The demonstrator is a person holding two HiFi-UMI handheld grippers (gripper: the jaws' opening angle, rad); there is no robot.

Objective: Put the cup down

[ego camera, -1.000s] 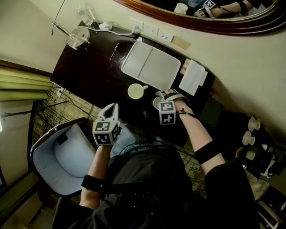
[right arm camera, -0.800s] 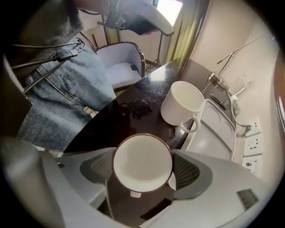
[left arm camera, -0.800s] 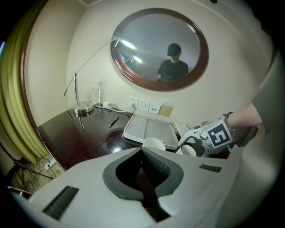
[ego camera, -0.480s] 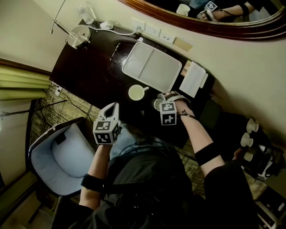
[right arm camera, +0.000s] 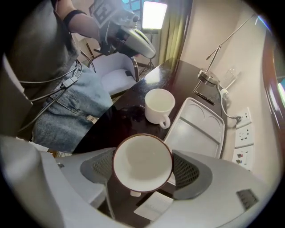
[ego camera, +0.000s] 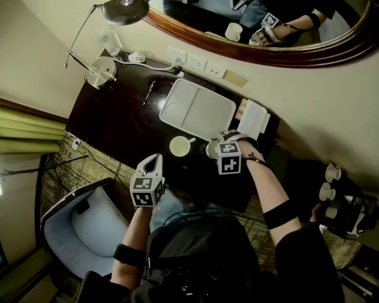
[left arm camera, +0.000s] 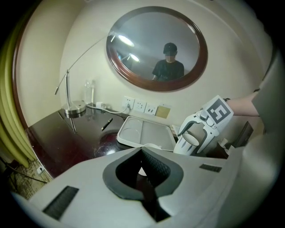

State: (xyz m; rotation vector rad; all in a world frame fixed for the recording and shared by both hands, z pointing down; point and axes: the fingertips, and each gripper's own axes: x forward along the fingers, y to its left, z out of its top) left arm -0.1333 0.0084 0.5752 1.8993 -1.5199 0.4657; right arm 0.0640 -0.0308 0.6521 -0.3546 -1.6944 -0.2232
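Cup: white, round, thin dark-brown rim, empty inside, seen from straight above. It sits between the pads of the right gripper, which points down. The jaws have just been closing, and both pads now sit against the cup wall, so it's gripped. Location: over the dark bench, just off the near right corner of the white tray, near a plain white mug. Can't tell if the cup base touches the bench. Left gripper is closed on nothing, hanging off the bench's near edge. Print in view: black-and-white square markers on the gripper cubes. Versus a second ago, the head view has shifted: the lamp head is now in frame and more of the mirror shows. Mug and tray keep the same layout, and the cup is at the same tray corner.
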